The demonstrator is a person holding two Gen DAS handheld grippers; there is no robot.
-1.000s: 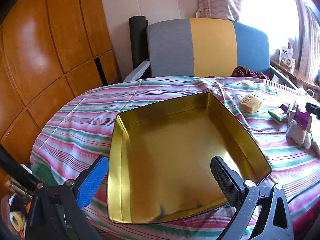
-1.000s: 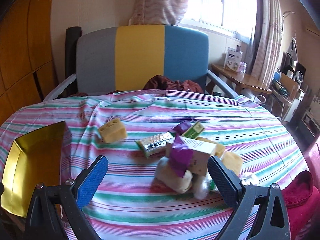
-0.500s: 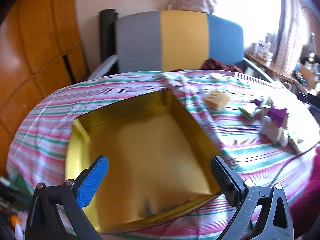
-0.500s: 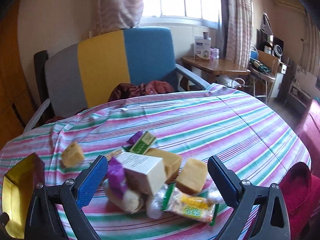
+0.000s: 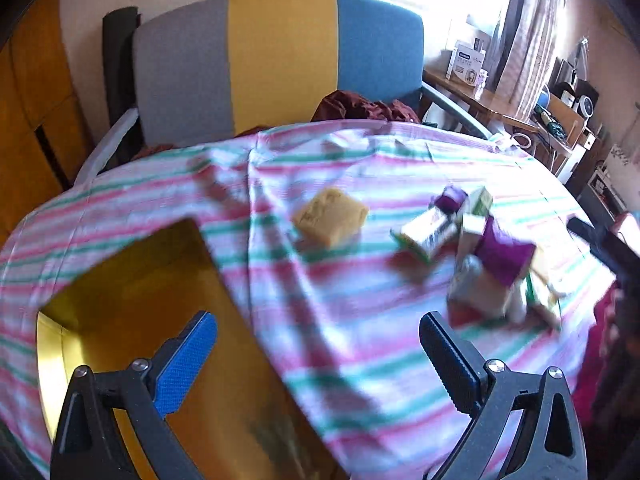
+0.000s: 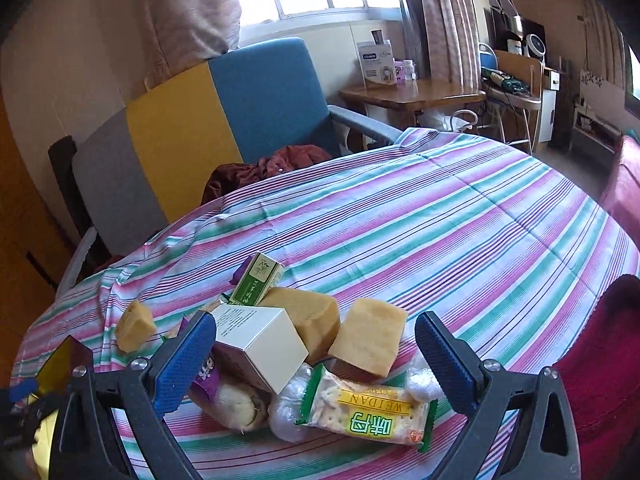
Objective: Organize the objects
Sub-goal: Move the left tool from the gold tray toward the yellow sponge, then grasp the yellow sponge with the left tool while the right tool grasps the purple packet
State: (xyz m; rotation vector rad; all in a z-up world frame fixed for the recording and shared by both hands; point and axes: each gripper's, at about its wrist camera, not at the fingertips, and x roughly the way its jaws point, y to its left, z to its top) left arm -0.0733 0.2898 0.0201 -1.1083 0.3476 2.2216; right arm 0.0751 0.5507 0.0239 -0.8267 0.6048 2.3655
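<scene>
Both tools are spread and hold nothing. Left tool hangs over the striped bench at the gold tray's right edge. Right tool hovers above the pile: white box, biscuit packet, tan blocks, green carton.

A home: armchair, curtains (striped tablecloth too).

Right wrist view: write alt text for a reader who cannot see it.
The open right gripper hovers over a pile of snacks on a striped tablecloth: a cracker packet, a white box and tan blocks. A tricolour chair stands behind the table.
</scene>
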